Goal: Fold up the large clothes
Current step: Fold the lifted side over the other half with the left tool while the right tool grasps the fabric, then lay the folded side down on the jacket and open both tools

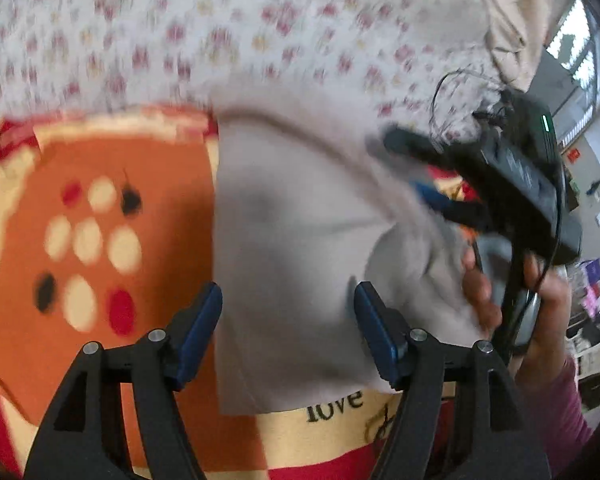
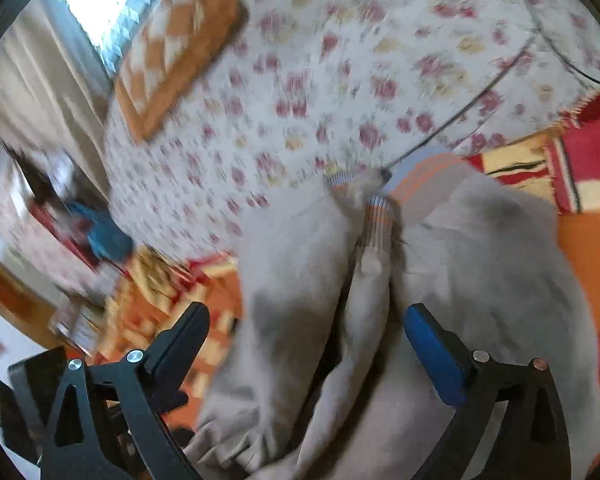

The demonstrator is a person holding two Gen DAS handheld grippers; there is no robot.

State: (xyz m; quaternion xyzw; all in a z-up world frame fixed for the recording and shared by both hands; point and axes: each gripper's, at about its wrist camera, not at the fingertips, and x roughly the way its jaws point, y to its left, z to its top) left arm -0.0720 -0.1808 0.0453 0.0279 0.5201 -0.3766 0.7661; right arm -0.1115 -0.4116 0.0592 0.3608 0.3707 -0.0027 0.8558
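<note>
We see the grey garment (image 1: pixel 300 248) lying on a patterned orange and red blanket (image 1: pixel 100 240), which sits on a floral bedsheet (image 1: pixel 180 40). It lies mostly flat, with a fold ridge running toward the far right in the left wrist view. In the right wrist view its striped collar (image 2: pixel 380 208) sits at the far end, with a loose flap or sleeve bunched down the middle.

Left tool (image 1: pixel 288 332) is open, jaws apart over the garment's near left edge, nothing pinched. Right tool (image 2: pixel 306 344) is open wide above the bunched middle fold, also holding nothing. We see the right tool again in the left wrist view, held in a hand (image 1: pixel 532 300) at the garment's right side.

Risks as we judge them:
- Both tools are empty, so the fold can relax and the bunched flap can spring open.
- Closing the left tool here could catch the blanket with the cloth, since the garment edge lies directly on it.
- The right tool may pinch several layers at the ridge and drag the whole piece crooked.
- A thin cable (image 2: pixel 480 92) runs near the collar and could snag.
- Heavy motion blur, edges hard to place.
</note>
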